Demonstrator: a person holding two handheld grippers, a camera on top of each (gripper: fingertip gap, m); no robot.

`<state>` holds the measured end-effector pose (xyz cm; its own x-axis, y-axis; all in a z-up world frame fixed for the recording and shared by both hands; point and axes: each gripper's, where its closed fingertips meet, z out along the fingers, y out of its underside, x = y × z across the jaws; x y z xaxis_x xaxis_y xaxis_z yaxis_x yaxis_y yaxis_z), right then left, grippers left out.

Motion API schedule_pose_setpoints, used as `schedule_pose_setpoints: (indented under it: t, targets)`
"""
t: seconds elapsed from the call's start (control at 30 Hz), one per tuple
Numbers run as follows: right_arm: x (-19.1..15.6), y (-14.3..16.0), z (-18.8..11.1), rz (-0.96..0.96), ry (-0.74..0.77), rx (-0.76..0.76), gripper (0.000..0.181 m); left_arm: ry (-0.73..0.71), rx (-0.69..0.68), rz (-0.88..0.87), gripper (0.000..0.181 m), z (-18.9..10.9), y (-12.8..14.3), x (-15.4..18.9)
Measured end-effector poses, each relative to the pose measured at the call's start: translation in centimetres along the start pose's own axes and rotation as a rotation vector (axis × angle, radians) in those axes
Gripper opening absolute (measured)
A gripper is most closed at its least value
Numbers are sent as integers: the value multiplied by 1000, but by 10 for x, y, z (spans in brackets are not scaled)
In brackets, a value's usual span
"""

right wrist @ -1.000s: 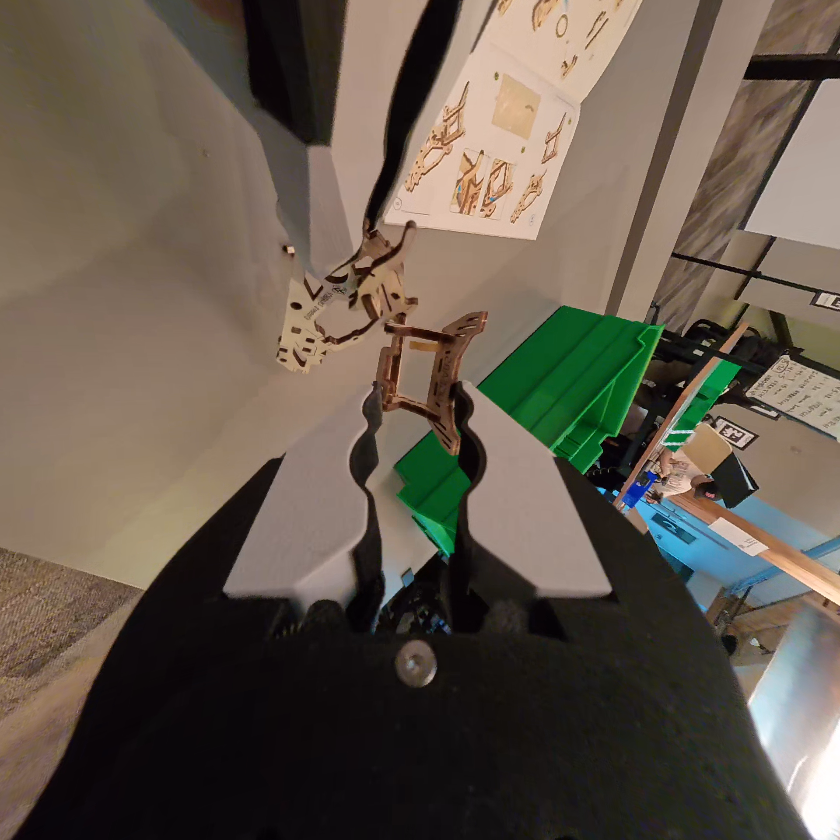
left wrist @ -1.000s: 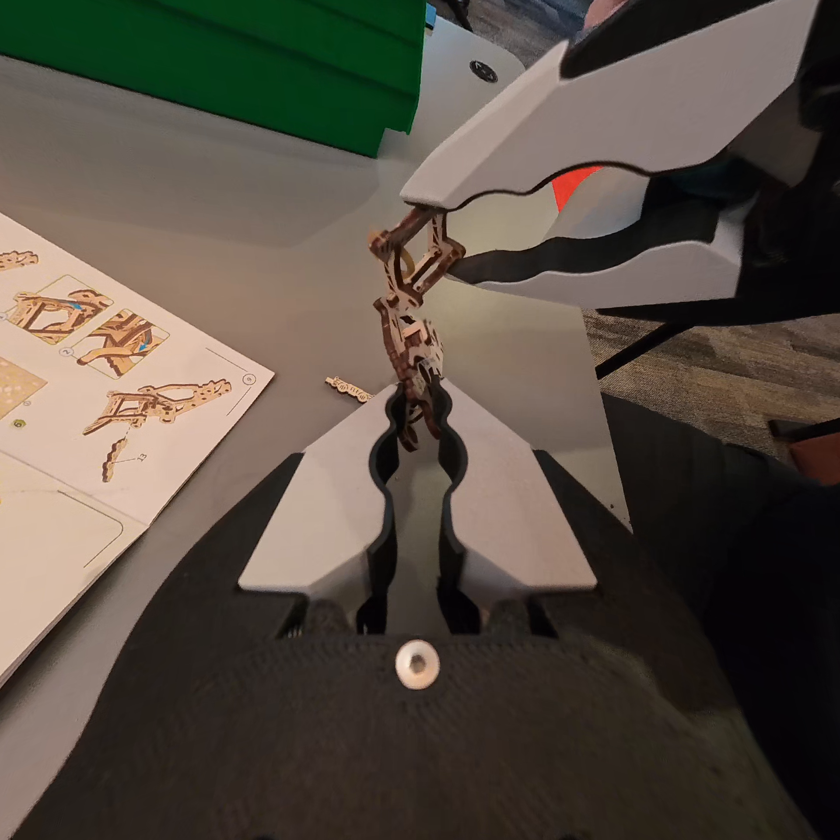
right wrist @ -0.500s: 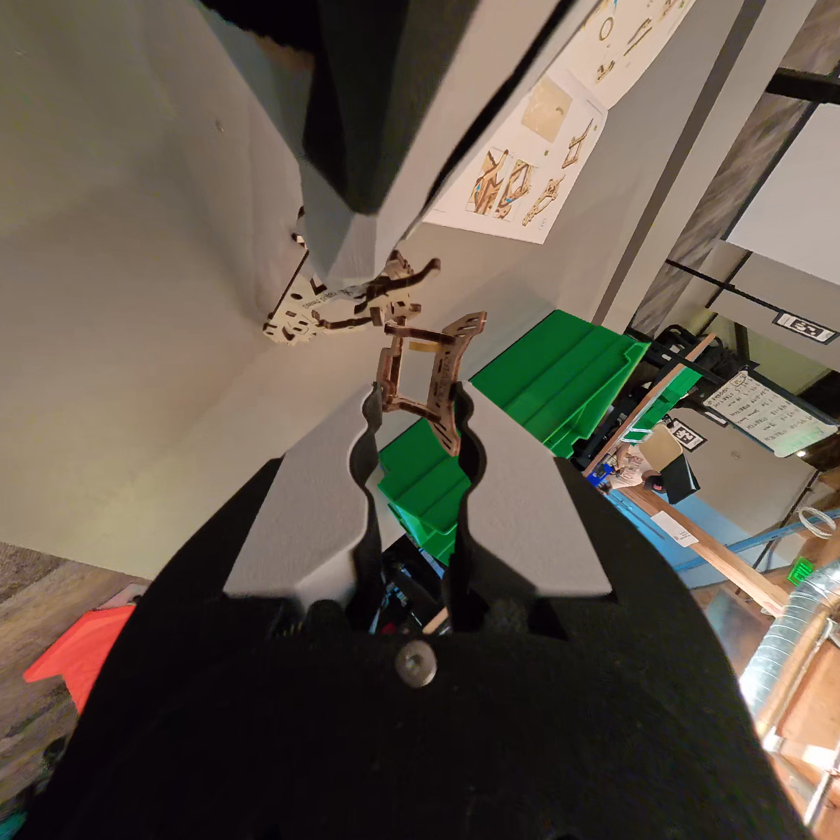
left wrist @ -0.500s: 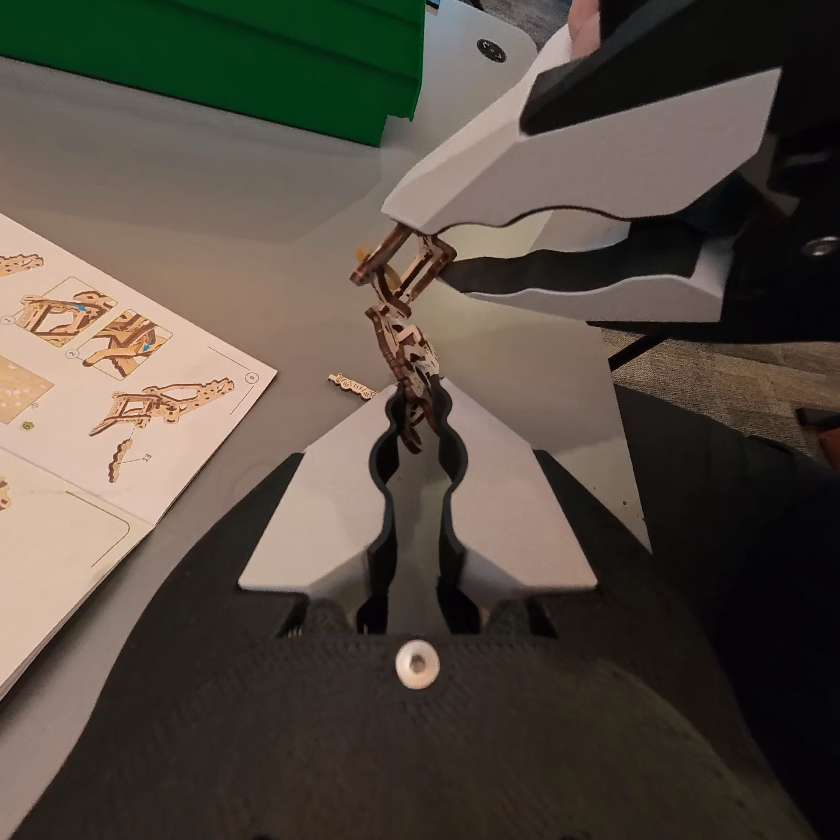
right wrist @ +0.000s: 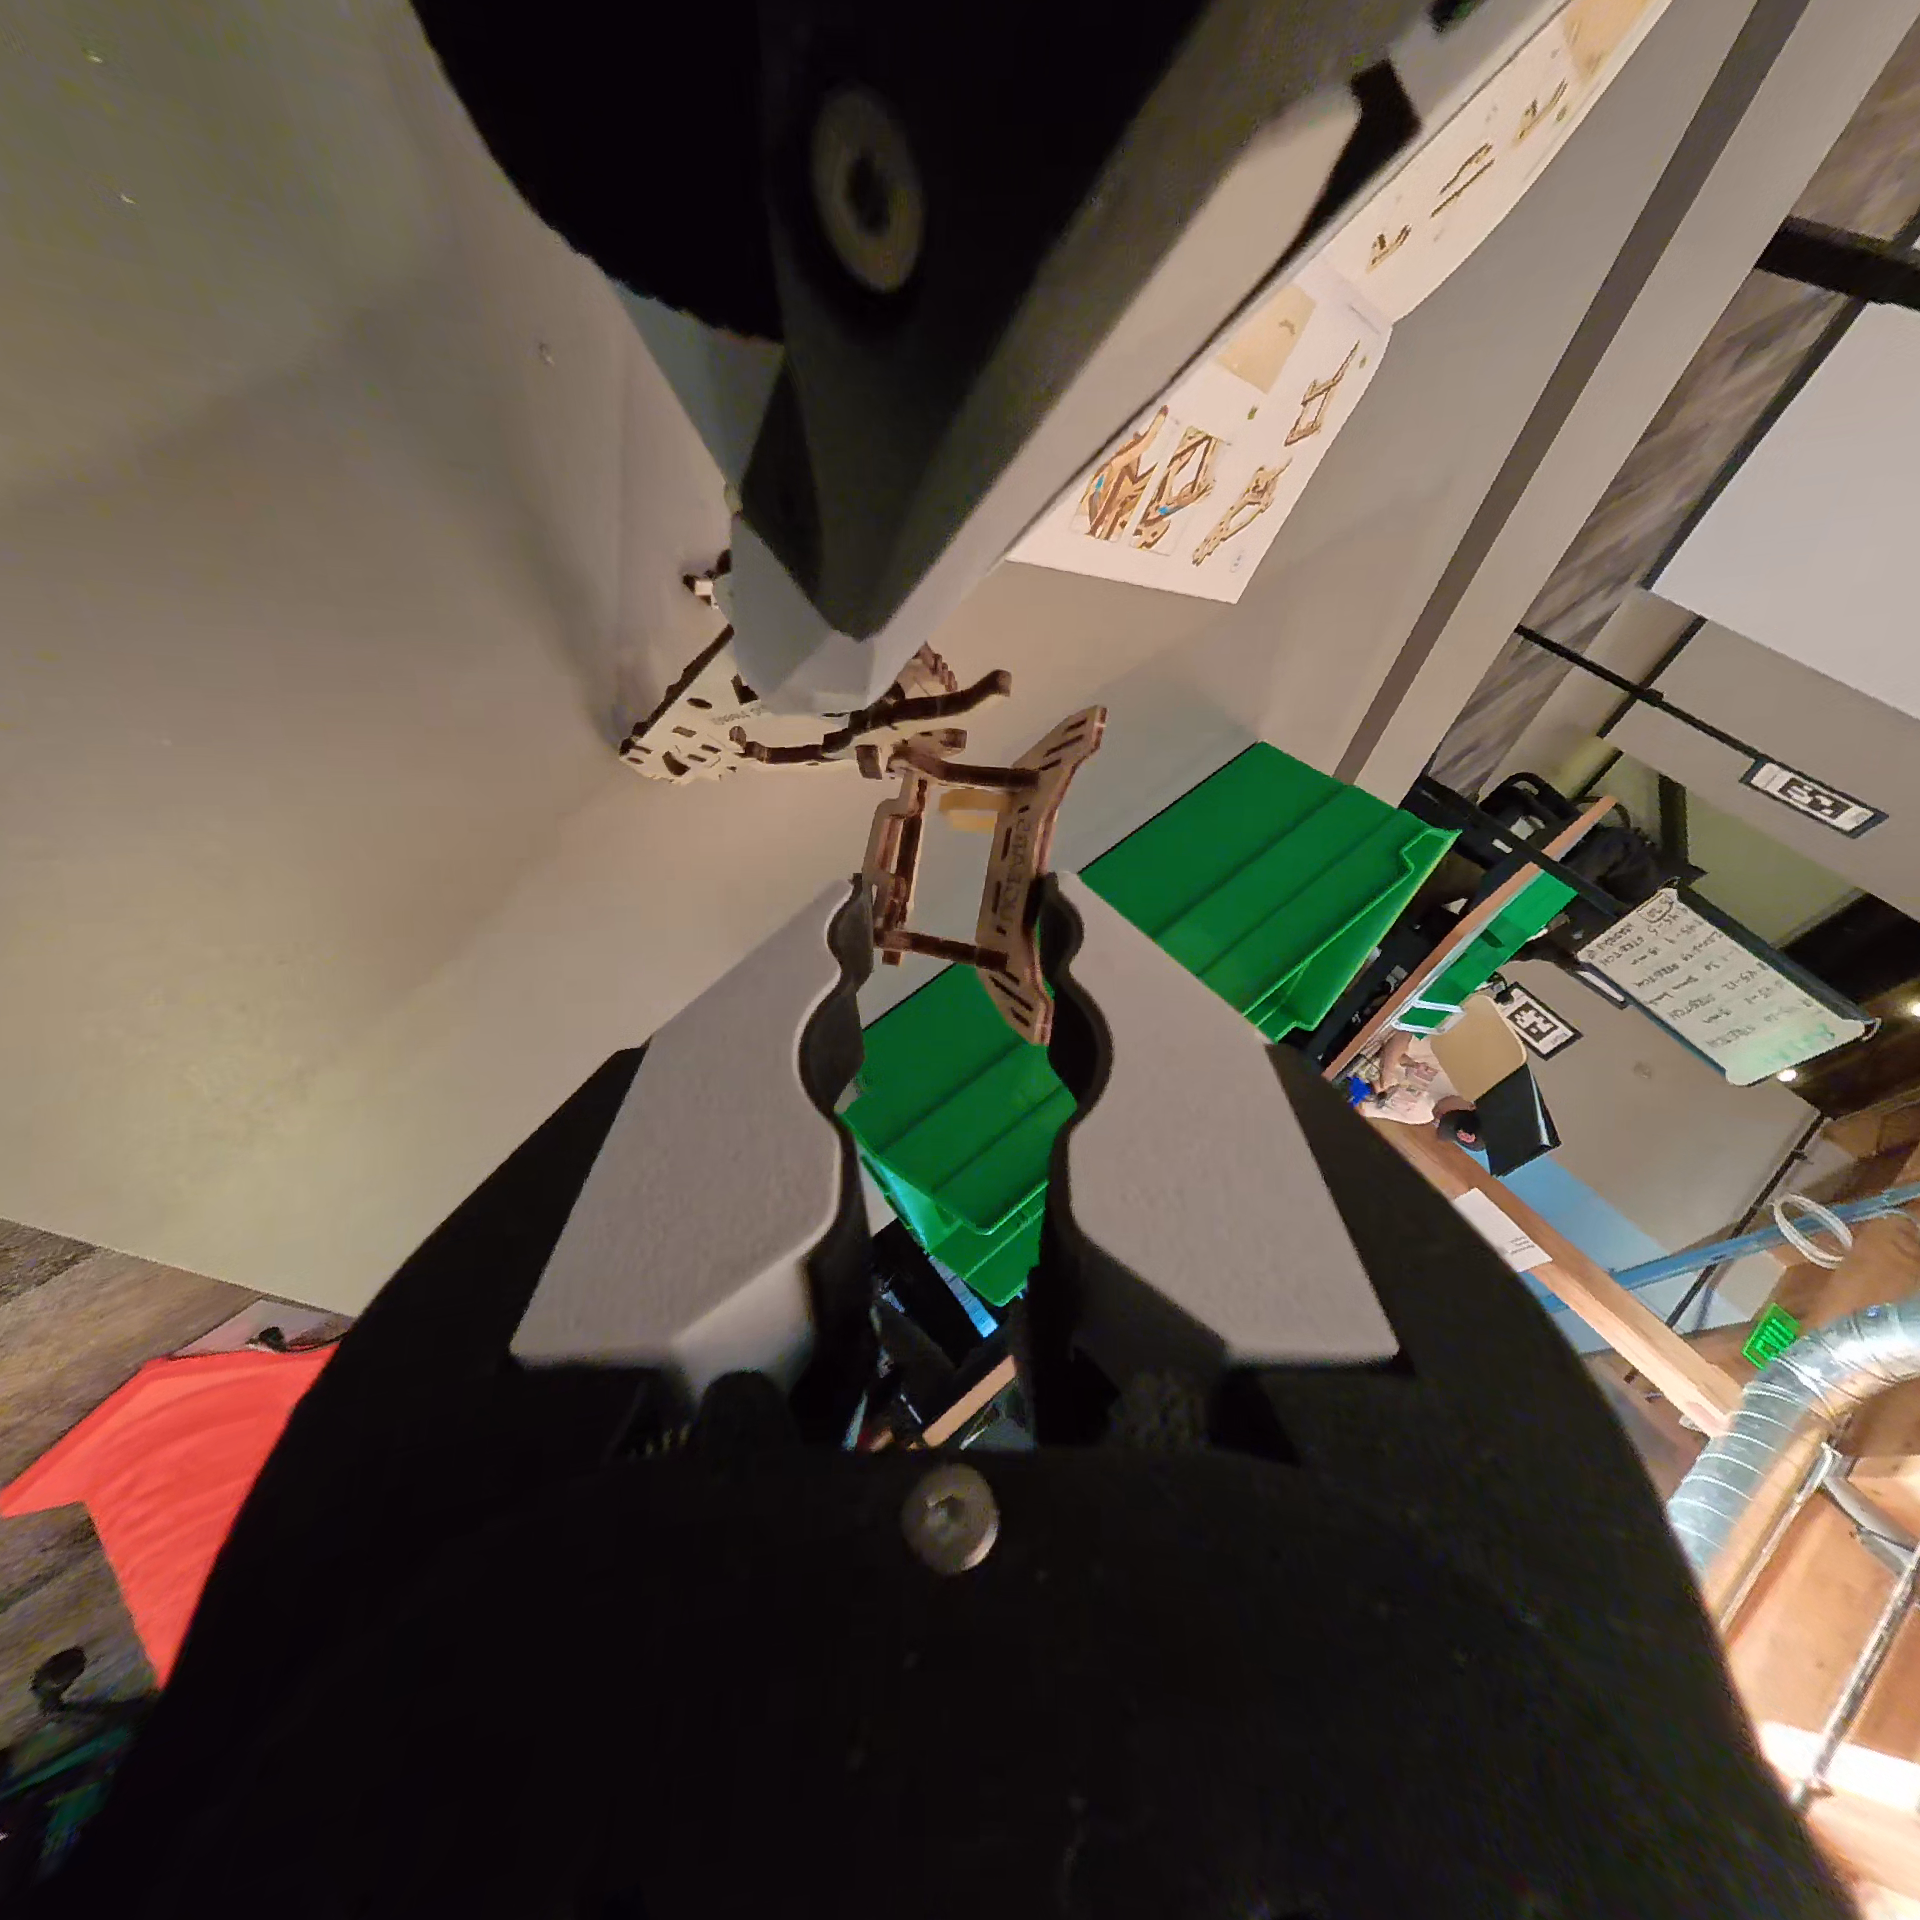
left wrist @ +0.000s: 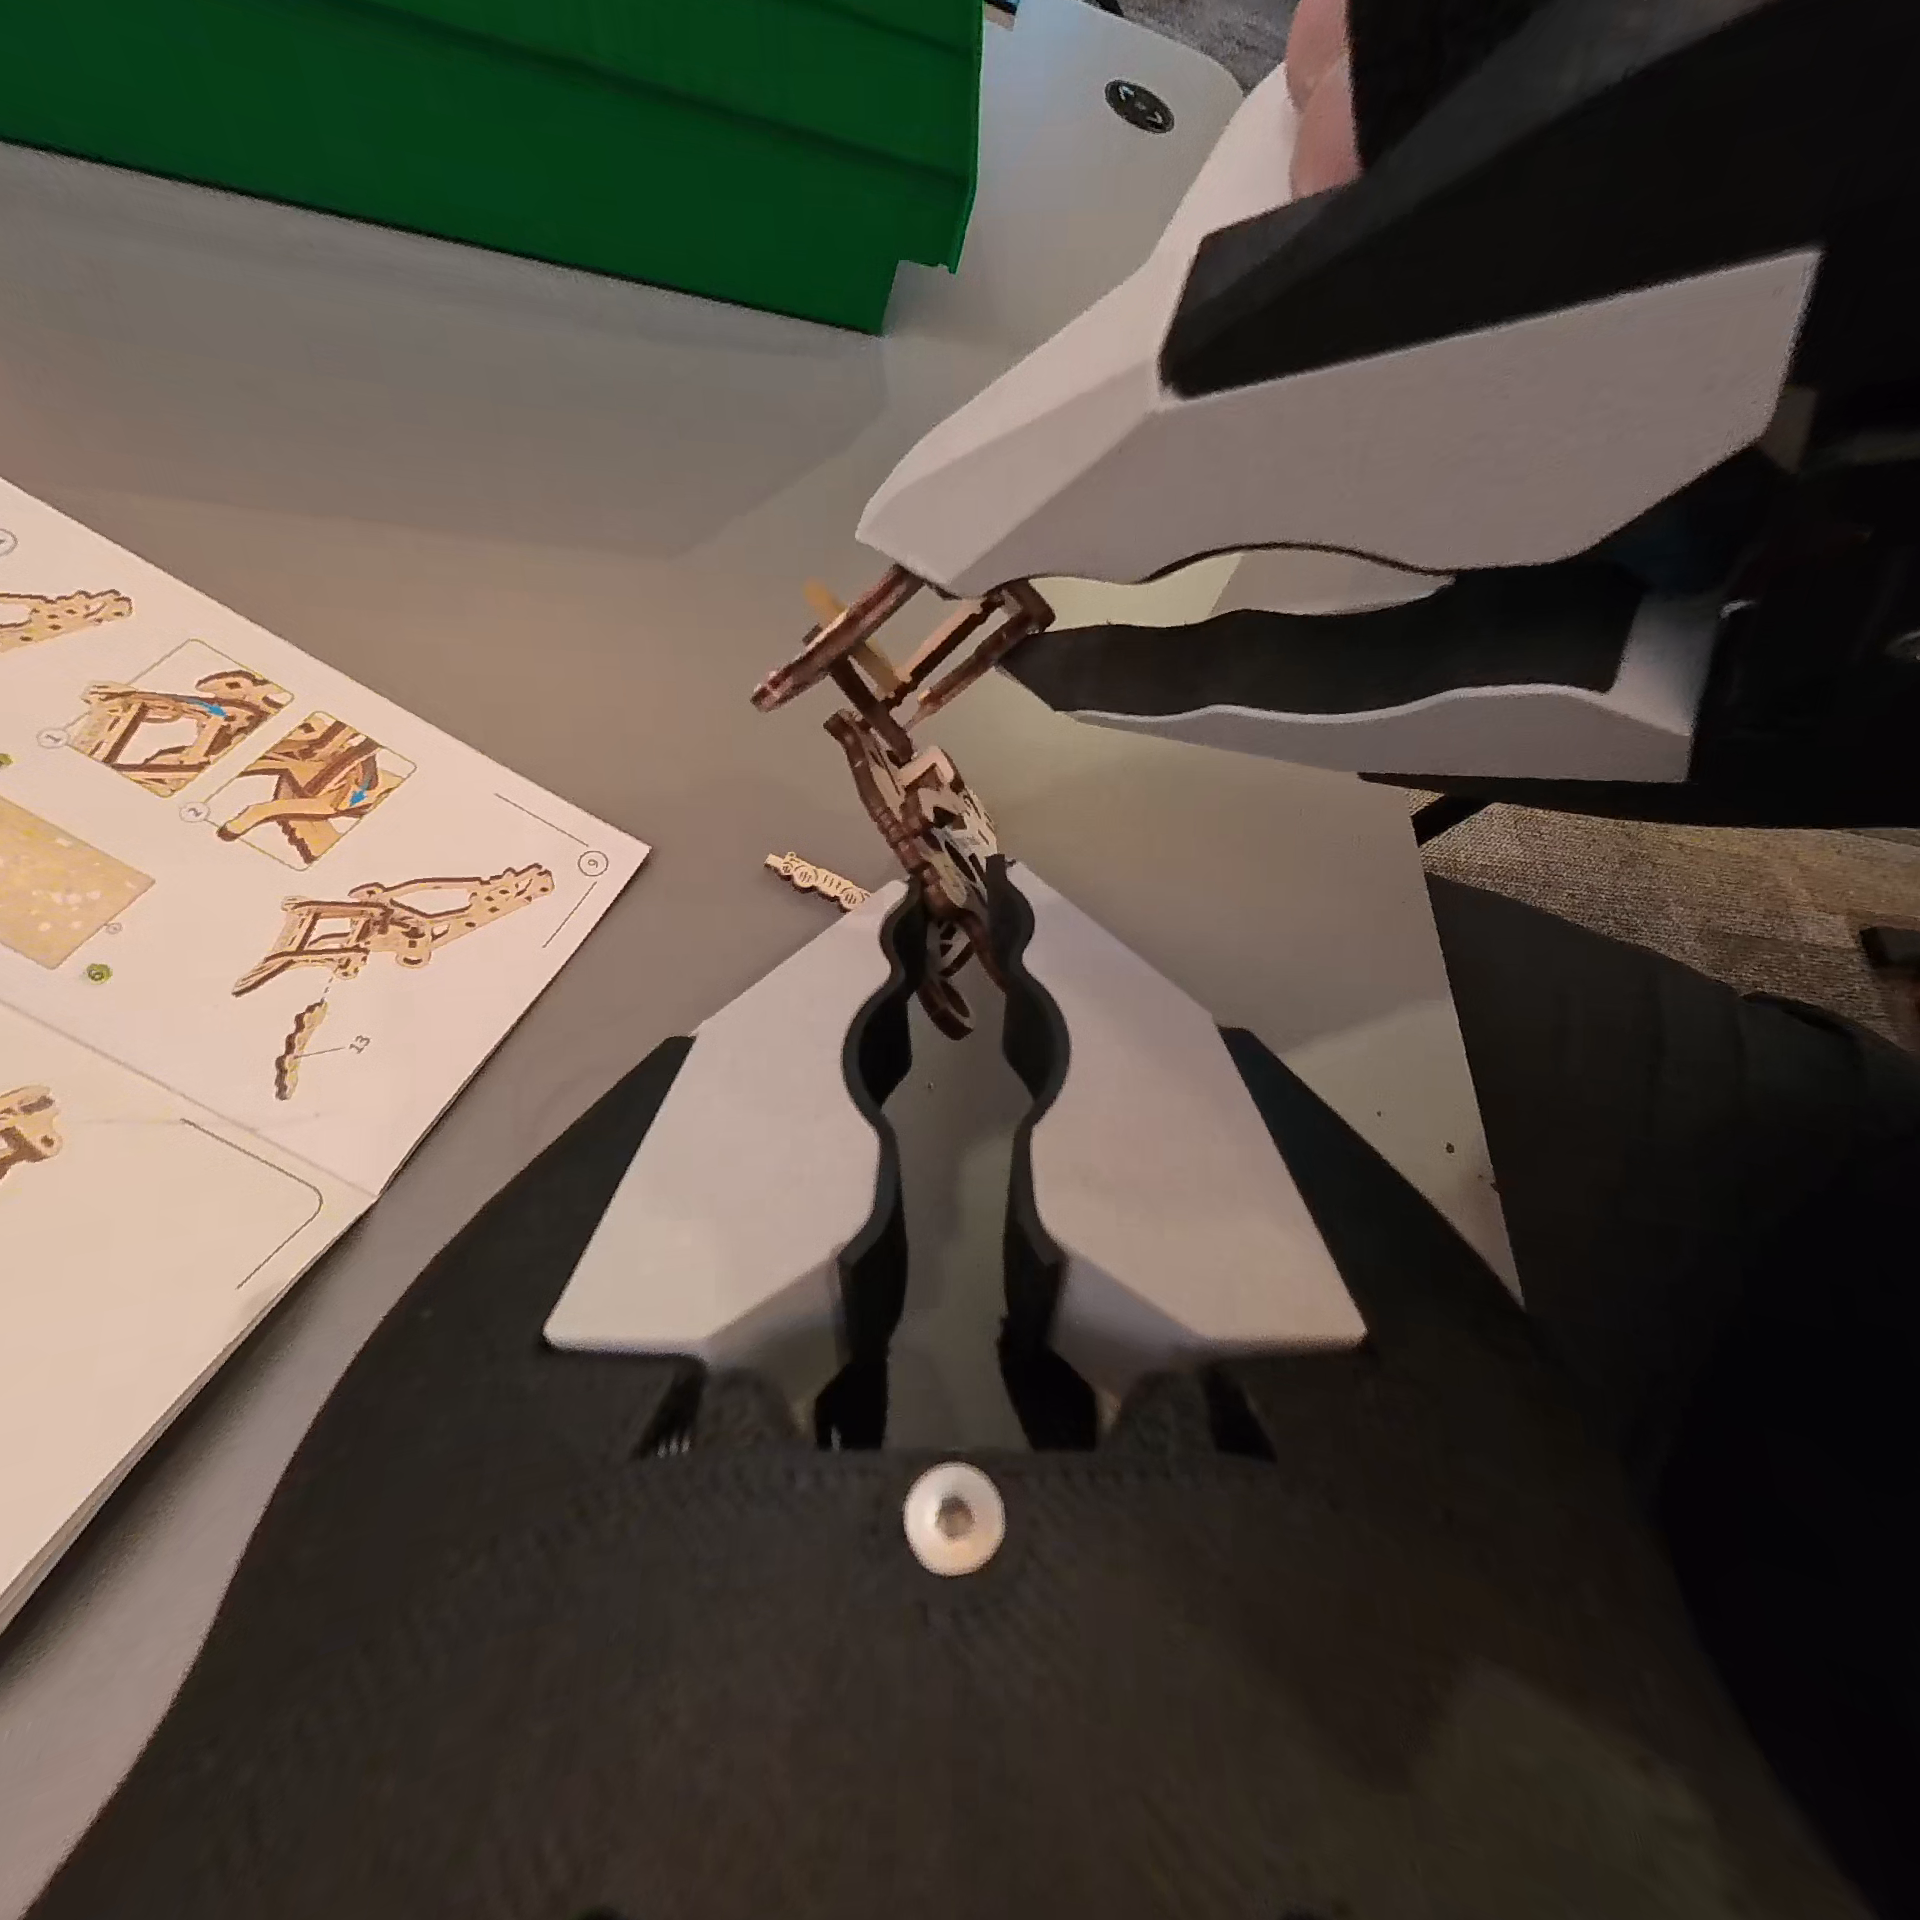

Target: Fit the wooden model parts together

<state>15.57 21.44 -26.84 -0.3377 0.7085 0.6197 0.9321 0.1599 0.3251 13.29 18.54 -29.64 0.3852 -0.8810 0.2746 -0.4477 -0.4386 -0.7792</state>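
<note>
My left gripper (left wrist: 951, 896) is shut on a pale wooden model assembly (left wrist: 914, 816), held upright above the grey table (left wrist: 468, 499). My right gripper (left wrist: 956, 613) comes in from the upper right and is shut on a small brown wooden frame (left wrist: 883, 655). The frame's lower end meets the top of the assembly. In the right wrist view my right gripper (right wrist: 951, 906) grips the frame (right wrist: 1013, 883) across its sides, and the left gripper (right wrist: 795, 665) hangs from above with the assembly (right wrist: 696, 743). A small loose wooden piece (left wrist: 816, 881) lies on the table just past my left fingertips.
An instruction sheet (left wrist: 312, 831) lies on the table to the left; it also shows in the right wrist view (right wrist: 1226, 468). Green bins (left wrist: 520, 135) stand at the table's far side. The table edge (left wrist: 1455, 1039) is to the right, with a dark-clothed leg beyond it. My hands' fingertips stand some 5 cm from each other. The small loose wooden piece (left wrist: 816, 881) lies around 5 cm away from my left fingertips.
The right gripper has moved left and closer and turned the frame flatter. The frame has stayed against the top of the assembly. My left gripper has barely moved.
</note>
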Motion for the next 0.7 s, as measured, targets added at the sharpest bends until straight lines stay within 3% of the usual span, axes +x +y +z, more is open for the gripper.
schedule_pose_setpoints:
  t: [0.7]
  targets:
    - [2,-4,4,-2,-21,40,29,14,22,21,10,0,-2,1]
